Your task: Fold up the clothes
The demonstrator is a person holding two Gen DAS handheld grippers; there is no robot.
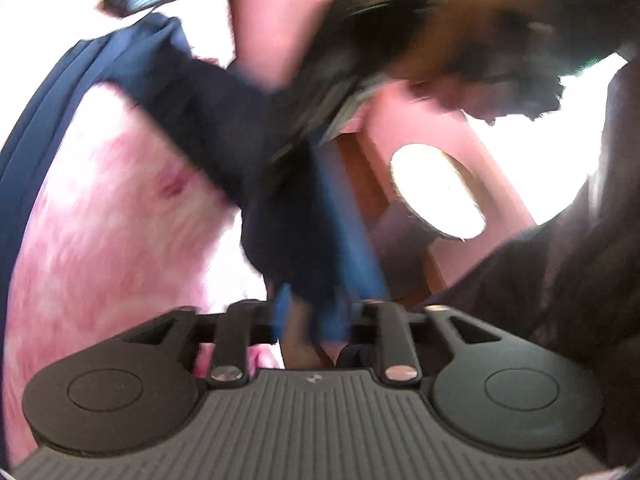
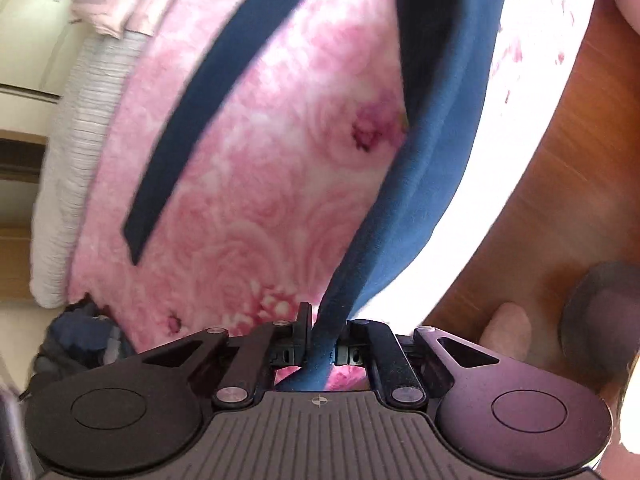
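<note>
While each tool, left tool (image 1: 308, 316) and right tool (image 2: 320, 344), is clamped on the dark blue cloth garment (image 2: 432, 168) lifted above the pink rose-patterned bed blanket (image 2: 248, 184), a sharp tug could slip a hem free.

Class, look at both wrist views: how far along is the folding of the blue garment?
Done: no finished fold shows. In hand: the right gripper is shut on the blue garment, which is lifted above the pink floral blanket; the left gripper seems shut on the same cloth, though blur hides its fingertips. Left: laying it flat and making every fold.
</note>
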